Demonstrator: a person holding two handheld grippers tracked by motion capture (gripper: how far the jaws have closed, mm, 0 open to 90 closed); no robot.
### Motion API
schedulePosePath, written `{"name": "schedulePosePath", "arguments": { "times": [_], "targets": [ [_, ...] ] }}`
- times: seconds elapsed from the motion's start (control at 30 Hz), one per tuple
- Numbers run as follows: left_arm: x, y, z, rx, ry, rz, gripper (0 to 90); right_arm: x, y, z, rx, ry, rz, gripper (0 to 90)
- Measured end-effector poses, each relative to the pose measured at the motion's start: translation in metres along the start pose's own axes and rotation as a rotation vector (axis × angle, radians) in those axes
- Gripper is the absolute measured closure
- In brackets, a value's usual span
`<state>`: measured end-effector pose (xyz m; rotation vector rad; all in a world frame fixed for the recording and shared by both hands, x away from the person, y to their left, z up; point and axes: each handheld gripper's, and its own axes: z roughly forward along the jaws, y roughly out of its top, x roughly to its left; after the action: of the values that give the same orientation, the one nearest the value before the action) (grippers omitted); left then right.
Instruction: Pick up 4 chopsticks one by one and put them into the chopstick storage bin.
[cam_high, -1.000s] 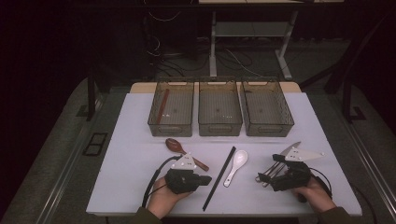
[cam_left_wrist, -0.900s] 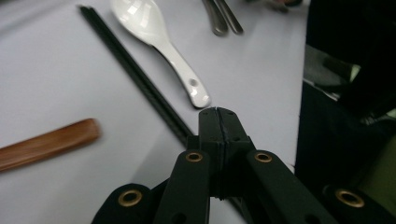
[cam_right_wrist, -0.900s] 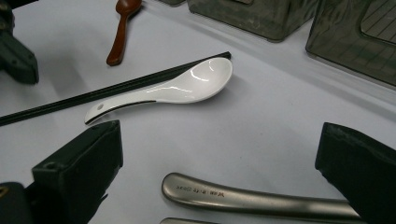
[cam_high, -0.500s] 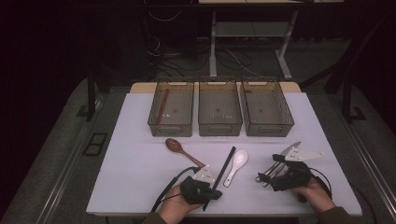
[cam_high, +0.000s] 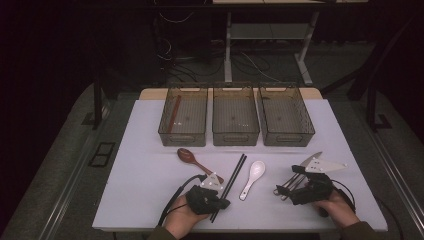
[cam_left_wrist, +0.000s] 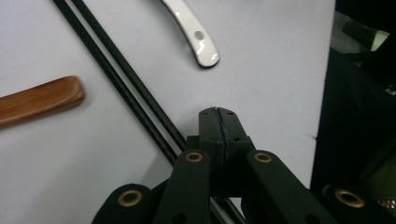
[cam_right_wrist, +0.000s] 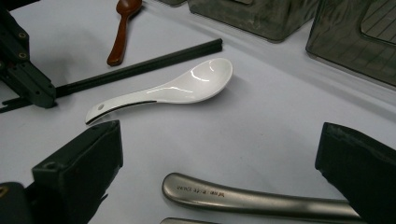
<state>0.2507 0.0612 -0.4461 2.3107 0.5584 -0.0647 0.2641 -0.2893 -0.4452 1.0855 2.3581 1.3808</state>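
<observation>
Steel handle (cam_right_wrist: 261, 198) between right gripper's (cam_right_wrist: 219, 172) jaws — engraving seemingly illegible.

The whole white table (cam_high: 150, 150) is seen from above and behind in the high view, looking forward and down. Both gripper views are taken low and close to the tabletop, and the glossy white ceramic soup spoon (cam_right_wrist: 173, 91) plus the pair of black chopsticks (cam_left_wrist: 126, 84) are shared by all three.

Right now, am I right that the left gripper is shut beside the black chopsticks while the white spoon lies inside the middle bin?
Not quite: the white spoon lies on the table, not in a bin, as the high view shows. The left gripper is indeed shut beside the black chopsticks.
</observation>
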Motion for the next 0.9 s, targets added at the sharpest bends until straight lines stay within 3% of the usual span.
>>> {"name": "schedulePosePath", "arguments": {
  "times": [0.3, 0.5, 0.7, 0.9],
  "targets": [
    [0.009, -0.005, -0.011, 0.014, 0.051, -0.028, 88.7, 0.0, 0.0, 0.0, 0.0, 0.001, -0.002, 0.7],
    [0.01, -0.005, -0.012, 0.025, 0.059, -0.018, 88.6, 0.0, 0.0, 0.0, 0.0, 0.001, -0.001, 0.7],
    [0.012, 0.003, -0.016, -0.033, 0.051, -0.052, 85.8, 0.0, 0.0, 0.0, 0.001, 0.001, 0.0, 0.7],
    [0.025, 0.019, -0.017, -0.092, 0.095, -0.078, 74.0, 0.001, 0.0, 0.001, 0.0, 0.002, -0.002, 0.7]
  ]
}}
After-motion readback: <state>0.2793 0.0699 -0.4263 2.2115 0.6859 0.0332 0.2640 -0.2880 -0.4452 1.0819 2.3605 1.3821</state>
